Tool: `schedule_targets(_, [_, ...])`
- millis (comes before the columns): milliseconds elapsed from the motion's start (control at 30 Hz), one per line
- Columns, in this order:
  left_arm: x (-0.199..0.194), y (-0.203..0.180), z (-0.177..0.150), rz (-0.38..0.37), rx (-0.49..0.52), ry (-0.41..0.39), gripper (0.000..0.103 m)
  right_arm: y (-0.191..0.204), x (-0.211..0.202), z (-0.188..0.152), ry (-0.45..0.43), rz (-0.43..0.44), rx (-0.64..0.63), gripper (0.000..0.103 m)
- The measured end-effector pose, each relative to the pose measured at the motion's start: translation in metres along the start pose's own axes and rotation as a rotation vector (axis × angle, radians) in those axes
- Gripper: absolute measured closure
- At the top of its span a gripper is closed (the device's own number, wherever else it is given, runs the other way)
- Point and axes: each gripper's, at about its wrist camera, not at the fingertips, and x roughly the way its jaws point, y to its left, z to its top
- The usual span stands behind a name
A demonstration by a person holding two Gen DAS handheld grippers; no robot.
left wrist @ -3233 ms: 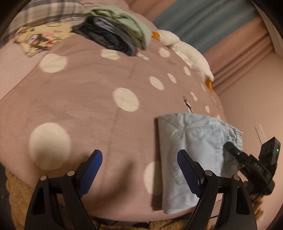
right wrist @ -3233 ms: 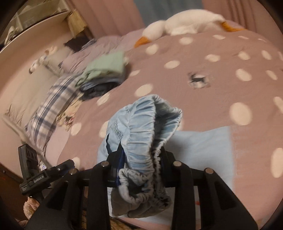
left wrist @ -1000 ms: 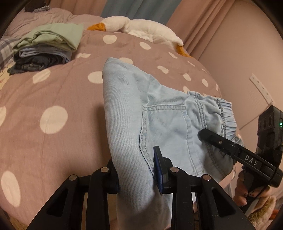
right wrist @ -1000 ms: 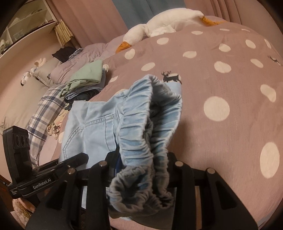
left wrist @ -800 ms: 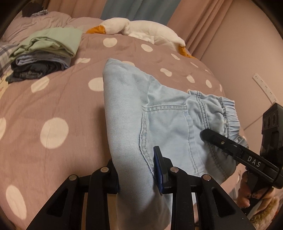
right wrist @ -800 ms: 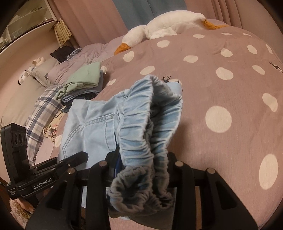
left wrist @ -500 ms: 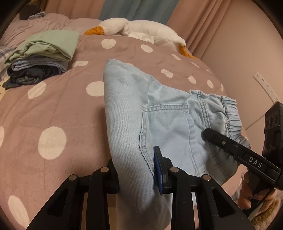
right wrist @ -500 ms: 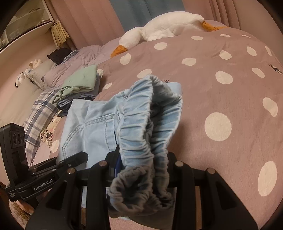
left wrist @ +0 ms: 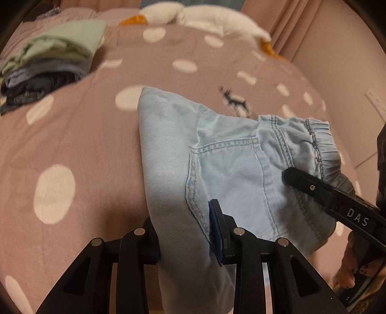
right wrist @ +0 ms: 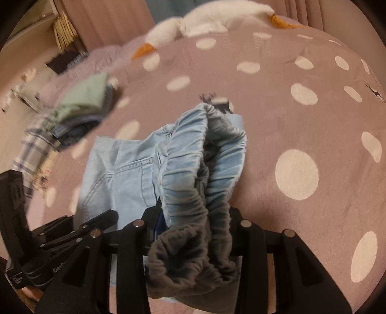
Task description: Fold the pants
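We held the pants (left wrist: 224, 164), a pale blue denim pair with a stitched back pocket and a gathered elastic waistband, folded and partly lifted over the near end of the bed, their far folded edge lying on the bedspread (left wrist: 91, 145). Our left claw (left wrist: 185, 231) had a thick fold of the leg side between its blue-padded fingers (left wrist: 216, 229), the jaws easing apart with the cloth still pinched between them. Our right claw (right wrist: 190, 231) had the bunched, ruffled waistband between its fingers, the jaws likewise opening with the fabric still wedged there and spilling over the front in grey-shadowed folds. In the left wrist view the right claw's black arm lay across the waistband side of the denim, hiding part of it. The bedspread was a soft, napped mauve cover printed with large cream dots and a small dark deer figure (left wrist: 235, 102) just beyond the pants. Well apart, toward the far left, sat a stack of folded clothes (left wrist: 48, 65), sage green on top of grey and dark denim layers. At the head of the bed lay a long white plush goose (left wrist: 200, 17) with orange beak and feet, and behind it hung pleated pink curtains (left wrist: 296, 26). A plaid pillow (right wrist: 33, 145) showed blurred beside the stack.
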Motion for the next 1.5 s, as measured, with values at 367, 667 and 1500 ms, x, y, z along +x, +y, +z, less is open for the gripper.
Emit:
schedule_targets(367, [-0.050,0.012,-0.004,0.060,-0.004,-0.068,0.023,-0.009,-0.018,-0.006,-0.036,-0.137,0.019,0.017])
schedule_targets(667, [-0.137,0.010,-0.017,0.026,-0.015,-0.243,0.004,0.008,-0.090,-0.016,-0.171,-0.139,-0.005,0.009])
schedule_targets(1500, [-0.153,-0.001,-0.056,0.024,0.005,-0.198,0.002,0.040,-0.123,-0.056,-0.212,-0.153,-0.062,0.005])
